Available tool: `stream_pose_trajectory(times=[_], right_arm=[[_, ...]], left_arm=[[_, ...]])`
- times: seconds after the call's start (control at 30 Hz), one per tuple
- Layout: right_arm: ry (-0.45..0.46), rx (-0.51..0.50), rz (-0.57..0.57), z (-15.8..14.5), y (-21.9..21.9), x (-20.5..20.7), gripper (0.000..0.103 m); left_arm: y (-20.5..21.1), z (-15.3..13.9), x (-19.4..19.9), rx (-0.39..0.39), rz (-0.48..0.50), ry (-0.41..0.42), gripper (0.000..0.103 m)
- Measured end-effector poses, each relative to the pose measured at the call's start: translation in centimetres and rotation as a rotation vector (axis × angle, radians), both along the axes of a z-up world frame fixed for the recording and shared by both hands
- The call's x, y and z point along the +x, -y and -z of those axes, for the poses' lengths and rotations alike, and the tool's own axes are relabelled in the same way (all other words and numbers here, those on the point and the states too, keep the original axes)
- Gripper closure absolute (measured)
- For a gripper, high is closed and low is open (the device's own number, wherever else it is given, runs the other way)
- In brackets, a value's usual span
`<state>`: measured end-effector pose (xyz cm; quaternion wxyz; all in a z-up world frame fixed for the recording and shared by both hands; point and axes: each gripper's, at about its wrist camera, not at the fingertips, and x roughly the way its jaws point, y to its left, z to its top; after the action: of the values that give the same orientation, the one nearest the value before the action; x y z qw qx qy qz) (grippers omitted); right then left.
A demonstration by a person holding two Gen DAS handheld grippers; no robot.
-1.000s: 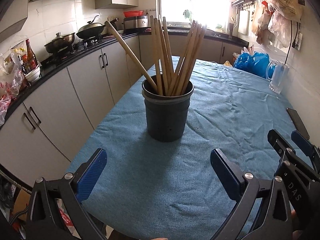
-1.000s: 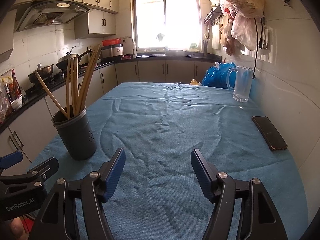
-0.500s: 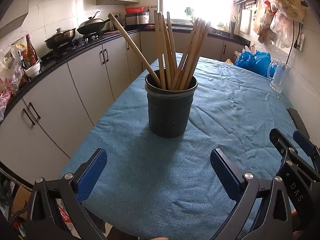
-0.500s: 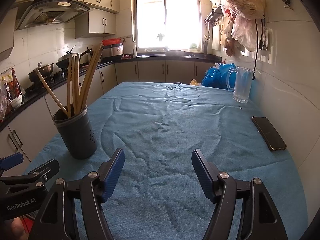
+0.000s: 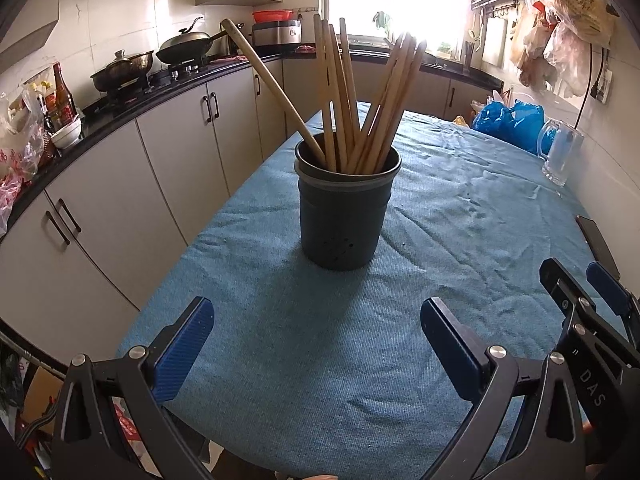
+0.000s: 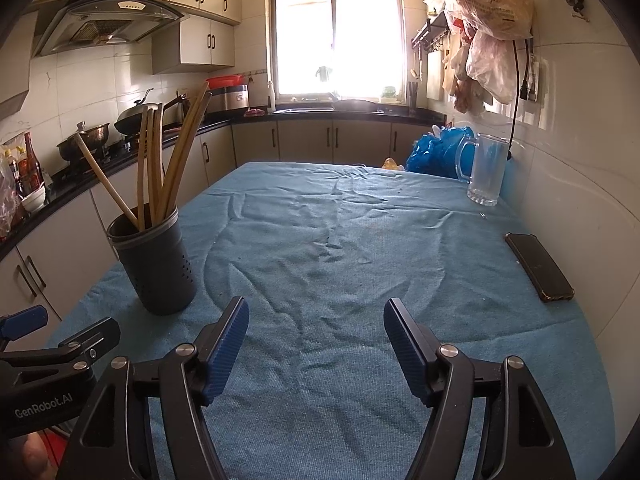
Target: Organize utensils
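Note:
A dark grey utensil holder (image 5: pixel 343 216) stands upright on the blue tablecloth (image 5: pixel 460 216), holding several wooden chopsticks (image 5: pixel 360 96) and one thicker wooden stick (image 5: pixel 272 84). In the right wrist view the same holder (image 6: pixel 154 264) is at the left, chopsticks (image 6: pixel 168 160) fanning upward. My left gripper (image 5: pixel 316 344) is open just in front of the holder, nothing between its fingers. My right gripper (image 6: pixel 316 344) is open over bare cloth to the holder's right. Each gripper shows at the edge of the other's view.
A black phone (image 6: pixel 538 266) lies near the table's right edge by the tiled wall. A clear glass mug (image 6: pixel 484 172) and a blue plastic bag (image 6: pixel 440 152) sit at the far right. Cabinets and a counter with pans (image 5: pixel 180 48) run along the left.
In the left wrist view the holder has shifted slightly up and right in the frame as the view tilted a little. Both grippers stay open and the right view is nearly unchanged.

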<state>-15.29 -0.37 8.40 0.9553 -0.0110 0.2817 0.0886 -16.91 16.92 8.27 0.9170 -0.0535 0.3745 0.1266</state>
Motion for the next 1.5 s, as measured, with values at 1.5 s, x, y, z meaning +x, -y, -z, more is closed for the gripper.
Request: stream_pose_trajectory(times=[1.5], right_arm=[[-0.001, -0.014, -0.019, 0.4, 0.13, 0.14, 0.026]], left_arm=[[0.13, 0.5, 0.11, -0.019, -0.005, -0.02, 0.0]])
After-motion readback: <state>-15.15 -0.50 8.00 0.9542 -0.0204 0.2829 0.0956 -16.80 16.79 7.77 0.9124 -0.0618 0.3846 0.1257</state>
